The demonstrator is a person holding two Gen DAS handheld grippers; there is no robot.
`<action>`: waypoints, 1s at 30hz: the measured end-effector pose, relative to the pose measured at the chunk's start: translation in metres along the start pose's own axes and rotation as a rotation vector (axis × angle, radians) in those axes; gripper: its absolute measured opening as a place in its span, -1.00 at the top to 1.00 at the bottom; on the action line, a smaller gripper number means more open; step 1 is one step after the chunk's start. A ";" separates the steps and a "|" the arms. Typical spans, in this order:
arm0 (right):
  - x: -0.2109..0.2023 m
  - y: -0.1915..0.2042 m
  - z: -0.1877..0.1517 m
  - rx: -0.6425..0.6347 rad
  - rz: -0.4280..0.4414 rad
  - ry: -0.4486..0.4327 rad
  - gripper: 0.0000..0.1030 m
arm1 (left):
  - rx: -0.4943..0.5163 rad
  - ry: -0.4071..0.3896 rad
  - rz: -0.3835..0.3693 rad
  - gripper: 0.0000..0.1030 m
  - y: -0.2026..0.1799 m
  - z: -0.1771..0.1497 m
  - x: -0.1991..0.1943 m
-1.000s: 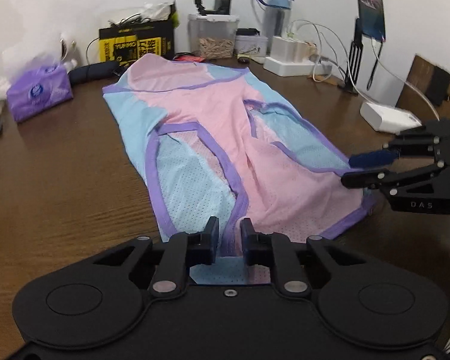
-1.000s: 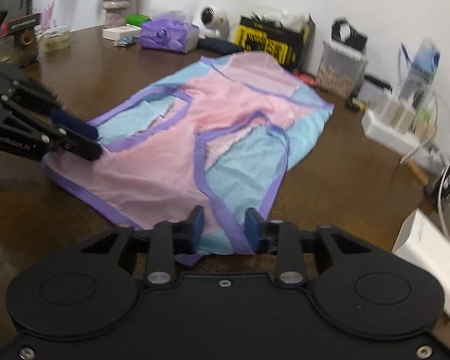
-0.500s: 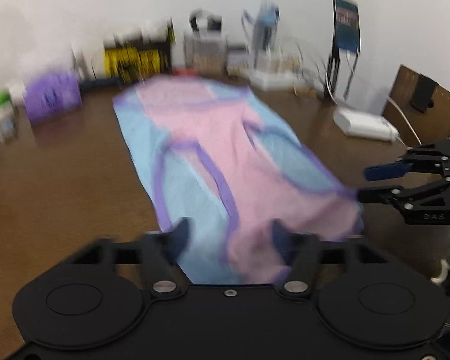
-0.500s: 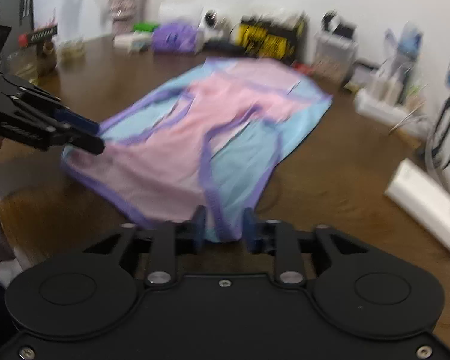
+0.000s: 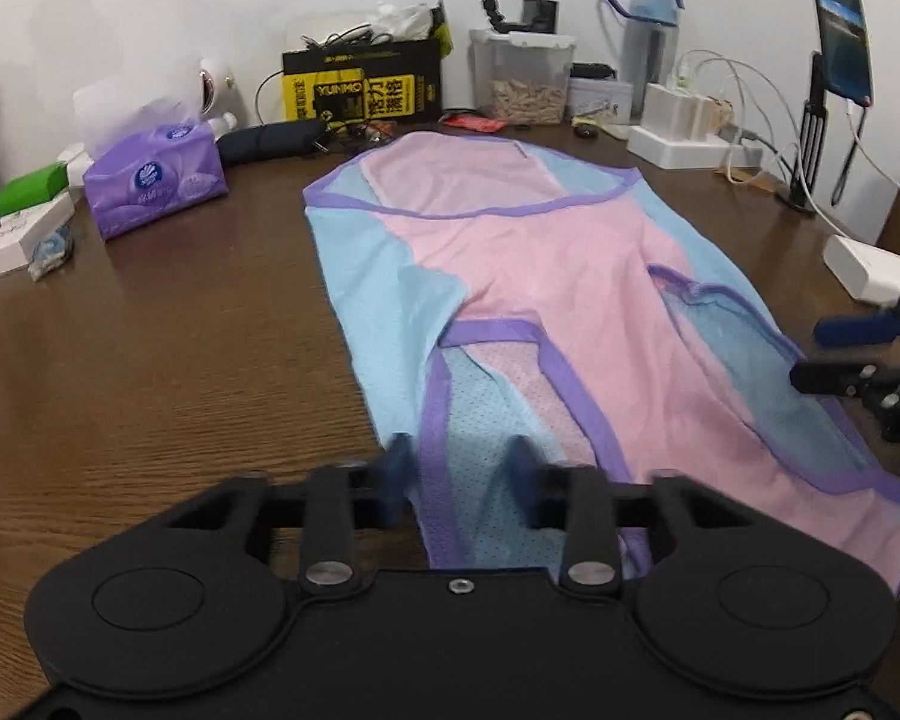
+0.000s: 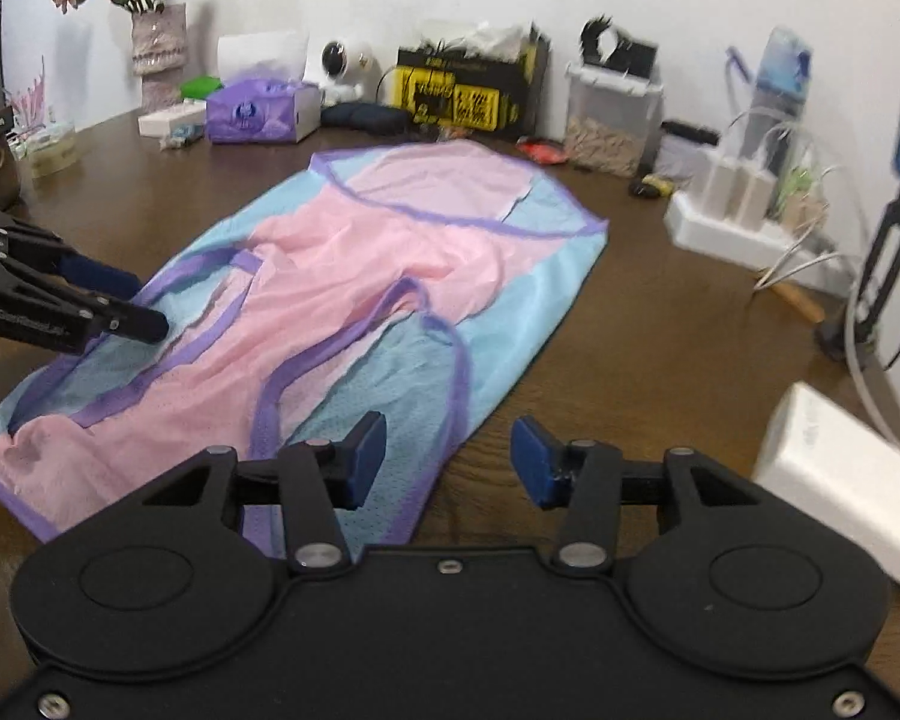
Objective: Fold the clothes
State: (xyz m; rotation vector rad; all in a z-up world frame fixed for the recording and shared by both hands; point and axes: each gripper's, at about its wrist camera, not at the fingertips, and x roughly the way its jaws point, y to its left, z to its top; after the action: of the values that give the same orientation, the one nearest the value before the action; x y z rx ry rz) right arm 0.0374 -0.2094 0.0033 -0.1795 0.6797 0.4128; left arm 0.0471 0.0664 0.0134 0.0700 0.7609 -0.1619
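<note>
A pink and light-blue mesh garment with purple trim (image 5: 546,276) lies spread flat on the brown wooden table (image 5: 150,372), running away from me. My left gripper (image 5: 459,471) is open above its near hem, fingers either side of a blue mesh panel, holding nothing. In the left wrist view my right gripper (image 5: 843,351) sits open at the garment's right edge. In the right wrist view the garment (image 6: 342,300) fills the middle. My right gripper (image 6: 448,455) is open over its near right corner. The left gripper (image 6: 120,300) is open at the left hem.
Along the far wall stand a purple tissue box (image 5: 153,180), a yellow-black box (image 5: 363,87), a clear container (image 5: 525,84), a water bottle (image 5: 651,30), a white power strip with cables (image 5: 684,138) and a phone on a stand (image 5: 840,42). A white box (image 6: 840,474) lies near right.
Both grippers were shut on the garment's near hem a second ago. They have opened and let go, and the garment now lies flat.
</note>
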 end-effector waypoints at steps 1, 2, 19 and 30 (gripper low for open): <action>0.001 0.000 -0.001 0.013 0.004 -0.005 0.36 | -0.011 0.002 -0.001 0.81 0.004 0.001 0.000; 0.002 -0.001 -0.002 0.026 0.008 -0.013 0.54 | -0.022 -0.001 0.006 0.83 0.010 0.000 -0.001; -0.003 -0.005 0.012 -0.037 -0.087 -0.108 -0.32 | 0.079 -0.083 0.059 -0.33 0.002 0.015 -0.006; 0.038 -0.025 0.031 -0.006 -0.071 -0.037 0.92 | -0.053 -0.030 0.080 0.87 0.024 0.024 0.028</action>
State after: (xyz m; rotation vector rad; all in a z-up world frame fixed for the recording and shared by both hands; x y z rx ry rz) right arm 0.0925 -0.2108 0.0034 -0.2007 0.6337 0.3492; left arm 0.0872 0.0836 0.0119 0.0475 0.7313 -0.0665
